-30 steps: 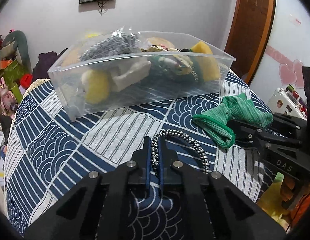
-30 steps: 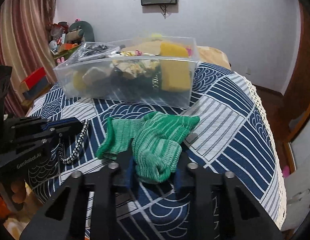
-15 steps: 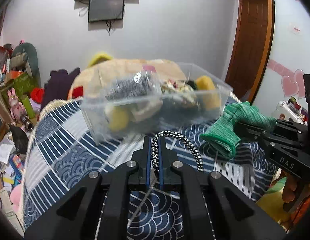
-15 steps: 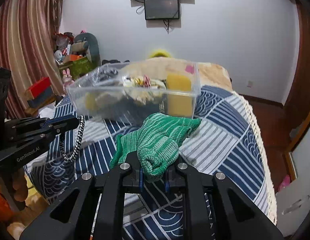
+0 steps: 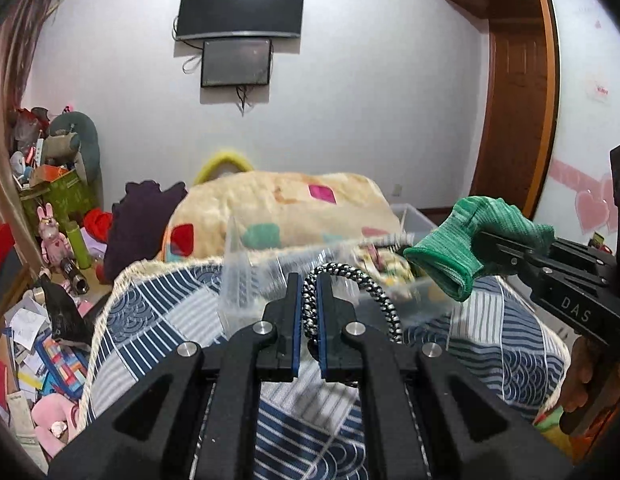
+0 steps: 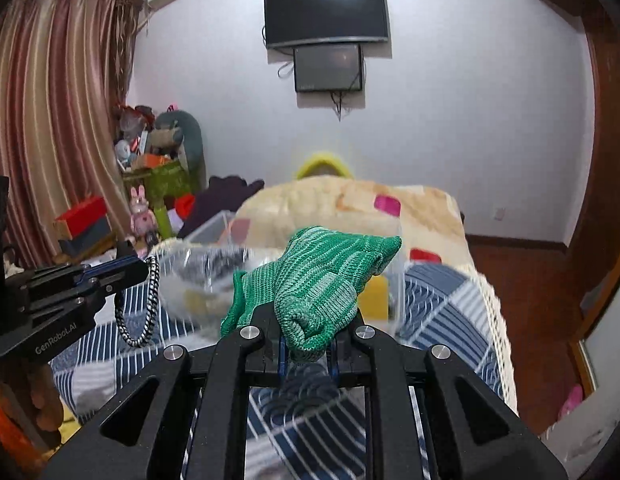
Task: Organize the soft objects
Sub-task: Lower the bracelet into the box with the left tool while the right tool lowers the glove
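Observation:
My left gripper (image 5: pixel 309 284) is shut on a black-and-white braided cord loop (image 5: pixel 364 292), held in the air above the bed; the cord also shows in the right wrist view (image 6: pixel 144 312). My right gripper (image 6: pixel 306 346) is shut on a green knitted glove (image 6: pixel 322 276), also lifted; the glove shows at the right of the left wrist view (image 5: pixel 466 240). A clear plastic bin (image 5: pixel 278 276) holding several soft items sits on the bed just beyond both grippers, blurred by motion. It also shows behind the glove in the right wrist view (image 6: pixel 198 280).
The bed has a blue-and-white patterned cover (image 5: pixel 158 308) and a cream blanket (image 5: pixel 278 208) behind the bin. Toys, boxes and papers clutter the floor and corner at the left (image 5: pixel 50 240). A wooden door (image 5: pixel 514 100) stands at the right.
Both grippers have risen from the bed surface with their objects. The bin now sits lower and closer in both views, and the back wall fills more of them.

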Tool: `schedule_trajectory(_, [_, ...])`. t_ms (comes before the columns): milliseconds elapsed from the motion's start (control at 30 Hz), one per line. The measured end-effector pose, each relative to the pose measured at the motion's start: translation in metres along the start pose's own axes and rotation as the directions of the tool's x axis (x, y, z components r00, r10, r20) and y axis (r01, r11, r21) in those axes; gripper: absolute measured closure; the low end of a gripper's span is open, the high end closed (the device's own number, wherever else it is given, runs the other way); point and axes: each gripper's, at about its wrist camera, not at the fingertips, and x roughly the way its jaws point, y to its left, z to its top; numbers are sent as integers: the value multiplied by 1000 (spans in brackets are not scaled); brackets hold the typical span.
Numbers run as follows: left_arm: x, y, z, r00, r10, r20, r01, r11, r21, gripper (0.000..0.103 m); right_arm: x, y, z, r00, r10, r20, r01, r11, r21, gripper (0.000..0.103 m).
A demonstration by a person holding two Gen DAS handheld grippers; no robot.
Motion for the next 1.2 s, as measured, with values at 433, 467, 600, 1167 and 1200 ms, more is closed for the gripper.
schedule_trajectory(433, [22, 13, 36, 999, 44, 32, -43, 998, -42, 97, 17, 9, 24, 999, 4, 46, -3, 1000, -4, 90])
schedule_trajectory(467, [25, 16, 38, 998, 50, 29, -49, 998, -45, 97, 18, 9, 25, 999, 2, 47, -2, 1000, -3, 90])
schedule_trajectory(600, [38, 23, 42, 997, 74, 17, -73, 995, -61, 97, 25, 8, 29, 999, 3, 43, -3, 1000, 8, 90])
schedule_trajectory(1167, [105, 38, 25, 987, 82, -140, -94, 992, -82, 97, 76, 11, 7, 990, 19, -140, -22, 1000, -18, 90])
schedule_trajectory(1200, [108, 37, 23, 986, 79, -149, -91, 993, -77, 97, 78, 10, 7, 989, 21, -149, -23, 1000, -14, 90])
